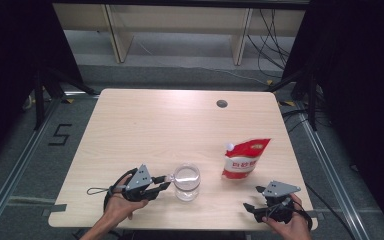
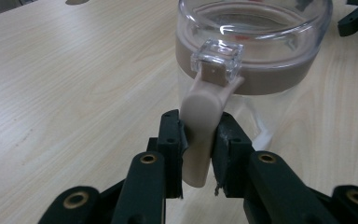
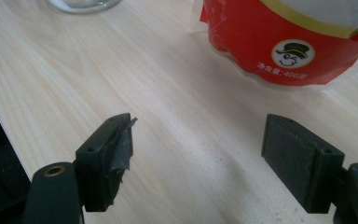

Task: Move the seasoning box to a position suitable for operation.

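Glass jar (image 1: 187,181): clear, round and squat, with a beige band under its transparent lid; it stands on the near part of the counter, a little left of the middle, just beside the left tongs.
Lid latch (image 2: 200,135): a smooth beige plastic tab, rounded at the end, that hangs from a clear square hinge block (image 2: 217,61) on the jar's rim and points down along the jar's side.
Left tongs (image 1: 156,189): closed on the lid latch; in the left gripper view both black pads (image 2: 171,140) press the tab's two sides, one on each.
Left hand (image 1: 121,206): it comes in from the bottom edge, palm wrapped round the handle, and the tongs point level toward the jar at its right; a grey three-cornered plate sits on top.
Pouch (image 1: 245,159): a red stand-up plastic bag with a white screw spout at its upper left corner and a white label panel; it stands right of the jar and apart from it.
Writing: the high view shows red characters on the white panel, too small to read; the right gripper view shows a round cartoon face in a black top hat (image 3: 292,53) and a line of small white print that ends in "400".
Right tongs (image 3: 205,154): open wide, nothing between the black pads, pointing at the foot of the pouch.
Right hand (image 1: 287,220): at the counter's near right corner, low over the wood.
Counter (image 1: 145,130): pale wood-grain laminate, rounded corners, a dark round cable hole near the far edge.
Floor mark (image 1: 60,134): a black "5" taped left of the counter.
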Tool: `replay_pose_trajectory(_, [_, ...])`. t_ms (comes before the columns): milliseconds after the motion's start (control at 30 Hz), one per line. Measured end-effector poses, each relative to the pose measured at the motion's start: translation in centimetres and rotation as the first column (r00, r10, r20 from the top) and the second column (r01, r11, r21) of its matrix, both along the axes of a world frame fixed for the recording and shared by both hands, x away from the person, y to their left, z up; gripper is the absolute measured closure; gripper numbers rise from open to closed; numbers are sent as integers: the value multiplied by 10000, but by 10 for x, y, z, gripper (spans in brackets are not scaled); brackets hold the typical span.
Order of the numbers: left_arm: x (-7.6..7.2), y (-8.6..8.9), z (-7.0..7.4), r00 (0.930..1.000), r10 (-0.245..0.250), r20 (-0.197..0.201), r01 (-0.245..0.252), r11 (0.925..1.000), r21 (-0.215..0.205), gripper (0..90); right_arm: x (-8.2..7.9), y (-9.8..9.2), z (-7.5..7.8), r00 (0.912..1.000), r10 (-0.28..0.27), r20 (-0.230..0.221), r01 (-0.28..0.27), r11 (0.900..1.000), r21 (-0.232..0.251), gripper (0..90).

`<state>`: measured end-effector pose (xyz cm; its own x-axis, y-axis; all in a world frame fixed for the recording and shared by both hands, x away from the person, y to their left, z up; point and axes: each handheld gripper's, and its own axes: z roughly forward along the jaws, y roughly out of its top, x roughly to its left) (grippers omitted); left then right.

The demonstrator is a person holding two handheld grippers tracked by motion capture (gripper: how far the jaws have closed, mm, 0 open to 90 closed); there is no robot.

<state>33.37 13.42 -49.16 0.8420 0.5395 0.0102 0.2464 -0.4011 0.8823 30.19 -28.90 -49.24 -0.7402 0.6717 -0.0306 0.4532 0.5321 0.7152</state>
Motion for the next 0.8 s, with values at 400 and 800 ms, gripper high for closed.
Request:
replay_pose_trajectory(400, [1,-3,0,9994,-252,-249,248,9996,-142,736,1,-3,-1,10000,99,-12,-99,9999,41,256])
replay_pose_trajectory(800, [-14,7,19,9986,397,-360,-398,9992,-11,387,-1,-3,0,9999,80,-71,-79,9999,152,256])
